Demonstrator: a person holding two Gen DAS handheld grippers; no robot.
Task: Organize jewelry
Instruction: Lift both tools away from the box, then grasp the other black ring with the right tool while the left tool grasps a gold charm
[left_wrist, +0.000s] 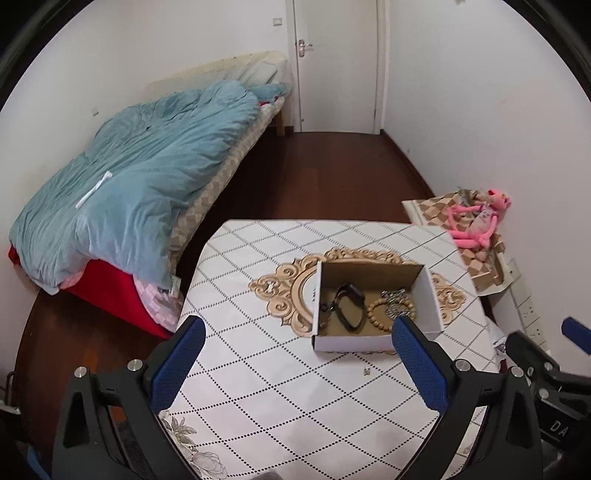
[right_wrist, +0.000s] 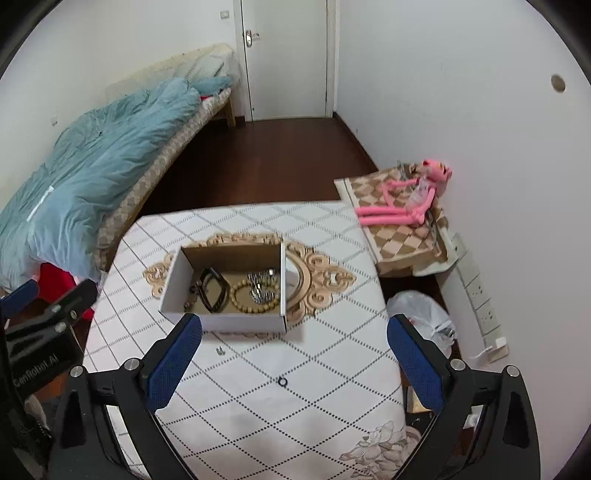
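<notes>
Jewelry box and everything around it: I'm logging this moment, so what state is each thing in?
box: open, on the table
black bracelet: in the box
bead bracelet: in the box
silver chain: in the box
small ring: loose on the tablecloth
small earring: loose on the tablecloth
left gripper: open, empty
right gripper: open, empty
door: closed

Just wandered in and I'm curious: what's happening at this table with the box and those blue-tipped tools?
A person is sorting jewelry with a hand-held gripper in each hand. The left hand-held gripper and right hand-held gripper both hover open and hold nothing. The cardboard box on the table already contains a wooden bead bracelet, a black bangle and a silver chain. A small black ring lies loose on the tablecloth.
</notes>
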